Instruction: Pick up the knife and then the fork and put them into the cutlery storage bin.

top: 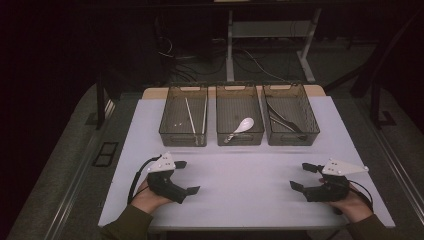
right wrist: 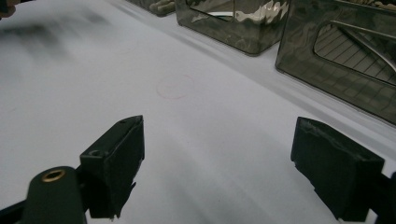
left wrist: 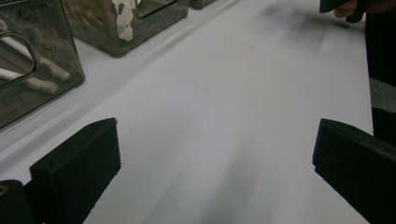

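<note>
Jaws stand released on the left gripper [top: 186, 176] and right gripper [top: 299, 176], both empty on the white counter [top: 240, 190] before the middle bin [top: 240, 137] holding a white spoon [top: 241, 128]. In the left gripper view that spoon [left wrist: 122, 18] leans against the bin's [left wrist: 93, 28] wall. In the right gripper view the bin [right wrist: 224, 28] sits well ahead; I'd approach from above its rim, jaws wide, for the handle.

Left gripper [left wrist: 215, 172] fingers [left wrist: 77, 172] apart — bare table [left wrist: 224, 102] between.

From my station I see three smoky clear bins in a row at the far side of the white tabletop [top: 240, 180]. Behind the tabletop stands a white desk frame [top: 230, 45], with cables [top: 255, 60] strewn over the floor.
</note>
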The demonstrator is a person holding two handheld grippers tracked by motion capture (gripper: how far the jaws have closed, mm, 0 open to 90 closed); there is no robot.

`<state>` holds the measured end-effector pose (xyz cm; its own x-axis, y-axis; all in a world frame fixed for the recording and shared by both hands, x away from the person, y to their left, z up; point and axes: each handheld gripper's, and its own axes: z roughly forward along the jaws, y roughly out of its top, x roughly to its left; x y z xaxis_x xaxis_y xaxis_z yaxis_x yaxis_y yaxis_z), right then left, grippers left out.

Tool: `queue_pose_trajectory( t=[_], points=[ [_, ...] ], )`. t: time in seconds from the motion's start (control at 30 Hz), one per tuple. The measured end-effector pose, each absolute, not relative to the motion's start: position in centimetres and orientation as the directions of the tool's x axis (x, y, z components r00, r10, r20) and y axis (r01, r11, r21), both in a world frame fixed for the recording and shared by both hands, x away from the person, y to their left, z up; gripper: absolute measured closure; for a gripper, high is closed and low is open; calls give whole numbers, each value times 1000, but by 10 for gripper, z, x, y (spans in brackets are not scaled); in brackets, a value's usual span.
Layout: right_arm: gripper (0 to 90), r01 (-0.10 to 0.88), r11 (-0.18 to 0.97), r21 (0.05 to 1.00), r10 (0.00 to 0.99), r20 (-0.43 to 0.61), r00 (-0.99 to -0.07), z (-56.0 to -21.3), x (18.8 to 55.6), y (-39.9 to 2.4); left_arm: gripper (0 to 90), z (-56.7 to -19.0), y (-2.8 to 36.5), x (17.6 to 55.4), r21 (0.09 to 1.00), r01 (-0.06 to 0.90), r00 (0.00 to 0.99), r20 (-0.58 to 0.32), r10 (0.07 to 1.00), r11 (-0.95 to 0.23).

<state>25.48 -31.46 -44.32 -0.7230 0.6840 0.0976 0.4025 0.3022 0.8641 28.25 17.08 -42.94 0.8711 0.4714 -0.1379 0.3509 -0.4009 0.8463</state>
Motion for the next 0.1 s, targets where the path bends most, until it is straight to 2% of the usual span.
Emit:
queue_pose_trajectory(
  t=[0.1],
  points=[
    [171, 401, 299, 866, 683, 99, -723, -443, 255, -314, 0, -430, 171, 283, 846, 352, 870, -138, 473, -401]
  ],
)
